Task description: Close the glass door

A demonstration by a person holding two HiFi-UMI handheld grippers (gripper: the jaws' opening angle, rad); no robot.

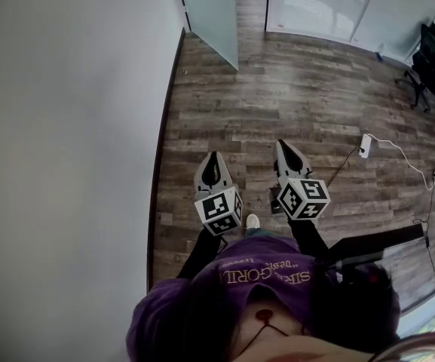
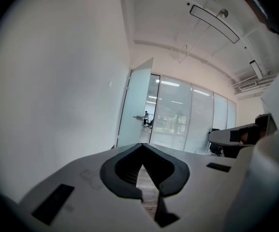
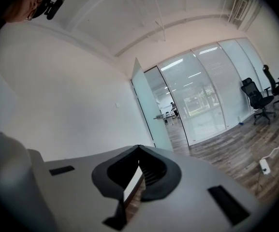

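At the far end of the wooden floor (image 1: 292, 104), beside the long white wall (image 1: 66, 127), the frosted glass door (image 1: 209, 13) stands swung open into the room, its edge angled away from the doorway. To its right runs a glass partition (image 1: 315, 6). The left hand-held gripper (image 1: 213, 155) and the right hand-held gripper (image 1: 281, 143) are held side by side in front of the person, well apart from the door and both pointing roughly towards it. In the left gripper view the jaws are pressed together at their tips with nothing between them, and the door (image 2: 137, 108) shows straight ahead. The right gripper view shows the same: tips together, nothing held. Black office chairs (image 1: 432, 59) stand at the right, and a white power strip (image 1: 366, 145) lies on the floor.
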